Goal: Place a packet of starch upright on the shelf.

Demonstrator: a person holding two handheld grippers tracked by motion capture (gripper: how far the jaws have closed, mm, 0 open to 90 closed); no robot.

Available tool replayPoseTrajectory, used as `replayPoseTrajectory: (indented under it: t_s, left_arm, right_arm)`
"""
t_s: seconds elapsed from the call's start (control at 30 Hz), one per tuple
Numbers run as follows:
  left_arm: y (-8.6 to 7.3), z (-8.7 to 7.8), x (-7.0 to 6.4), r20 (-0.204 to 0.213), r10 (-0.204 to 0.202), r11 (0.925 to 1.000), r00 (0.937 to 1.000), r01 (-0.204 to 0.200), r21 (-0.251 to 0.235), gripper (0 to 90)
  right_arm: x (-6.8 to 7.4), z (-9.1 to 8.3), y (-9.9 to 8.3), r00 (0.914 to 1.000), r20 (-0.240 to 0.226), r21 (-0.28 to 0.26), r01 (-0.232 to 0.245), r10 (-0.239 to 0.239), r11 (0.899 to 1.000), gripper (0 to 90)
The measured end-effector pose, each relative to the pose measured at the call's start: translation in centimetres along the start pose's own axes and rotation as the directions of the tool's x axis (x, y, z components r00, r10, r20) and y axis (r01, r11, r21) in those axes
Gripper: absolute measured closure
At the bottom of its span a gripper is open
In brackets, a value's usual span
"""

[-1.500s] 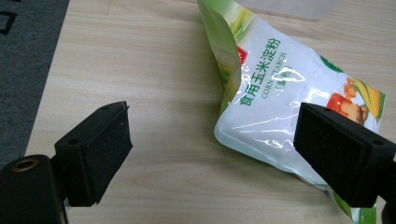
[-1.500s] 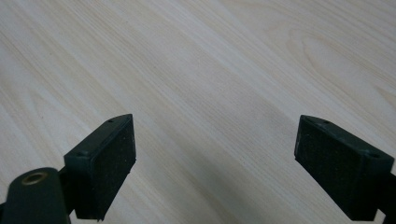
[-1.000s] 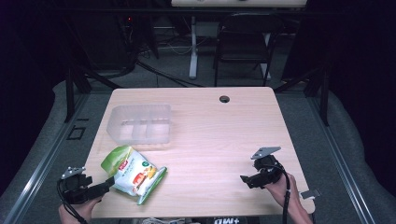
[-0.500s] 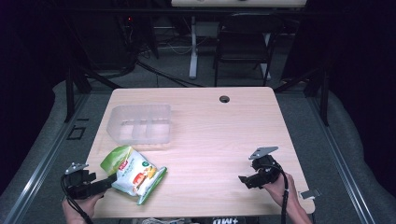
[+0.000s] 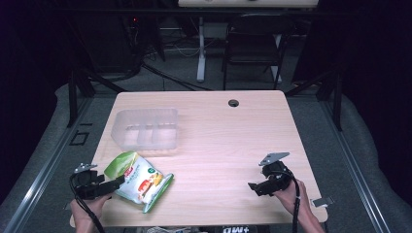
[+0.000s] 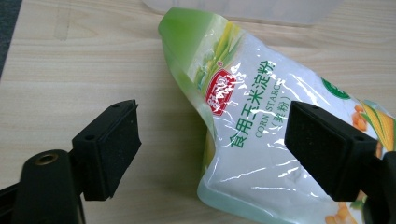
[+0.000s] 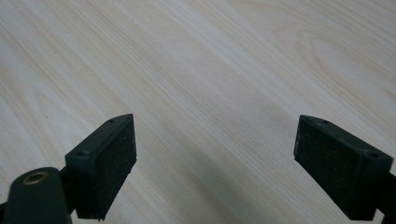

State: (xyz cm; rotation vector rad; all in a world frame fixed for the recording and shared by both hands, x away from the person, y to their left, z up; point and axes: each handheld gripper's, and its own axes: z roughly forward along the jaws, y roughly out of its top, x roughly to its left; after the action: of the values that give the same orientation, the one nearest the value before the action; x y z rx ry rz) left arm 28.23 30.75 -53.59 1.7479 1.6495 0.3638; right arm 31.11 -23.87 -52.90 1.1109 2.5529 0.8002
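Straddling the near corner of the corn starch bag point(image 6: 261, 140), the left gripper point(image 6: 212, 149) is held wide open, nothing yet pinched. The bag lies flat on the wooden table point(image 5: 228, 141), just in front of the clear plastic container point(image 5: 145, 127). The jaws are best closed low on the sealed edge. The right gripper point(image 7: 215, 163) is spread wide, empty, over bare wood.
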Motion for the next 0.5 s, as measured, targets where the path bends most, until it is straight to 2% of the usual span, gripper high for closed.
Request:
replayPoseTrajectory:
  t_s: [0.07, 0.1, 0.23, 0.33, 0.5]
  left_arm:
    - [0.2, 0.3, 0.0, 0.011, -0.003, 1.0, 0.9999, 0.003, 0.004, 28.0]
    - [0.3, 0.6, 0.1, 0.034, -0.014, 0.9999, 0.9993, 0.014, -0.009, 32.2]
    - [0.5, 1.1, 0.2, 0.038, -0.017, 0.9999, 0.9991, 0.017, 0.002, 35.1]
    - [0.6, 1.5, 0.4, 0.041, -0.028, 0.9995, 0.9988, 0.027, 0.016, 41.2]
    - [0.6, 2.1, 0.6, 0.071, -0.038, 0.9991, 0.9967, 0.037, 0.02, 49.4]
  right_arm:
    - [0.0, 0.1, 0.0, 1.0, 0.0, -0.006, -0.005, 0.005, 1.0, 12.3]
    - [-0.1, 0.1, 0.0, 1.0, -0.005, -0.001, -0.006, 0.006, 1.0, 12.3]
    - [0.0, 0.1, 0.1, 0.9999, -0.01, -0.001, -0.001, 0.001, 1.0, 12.3]
    - [0.0, 0.1, 0.1, 0.9999, -0.015, -0.003, -0.002, 0.001, 1.0, 12.3]
    - [0.1, 0.2, 0.0, 0.9998, -0.022, -0.011, -0.005, 0.004, 1.0, 12.3]
